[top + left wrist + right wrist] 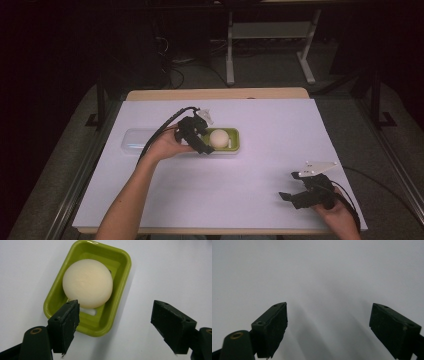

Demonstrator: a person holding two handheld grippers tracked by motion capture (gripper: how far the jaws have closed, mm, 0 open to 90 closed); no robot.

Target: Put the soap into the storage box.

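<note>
Cream round ball (87,283) seated in green rectangular plastic dish (60,298) on white table (250,170), left gripper (115,322) held just beside it, jaws spread wide, right gripper (290,198) well apart, jaws likewise released, nothing grasped.

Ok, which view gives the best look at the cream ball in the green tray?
The left gripper view: the cream ball sits large and sharp in the green tray, just beyond the open fingers. The high view shows it small, beside the left gripper.
</note>
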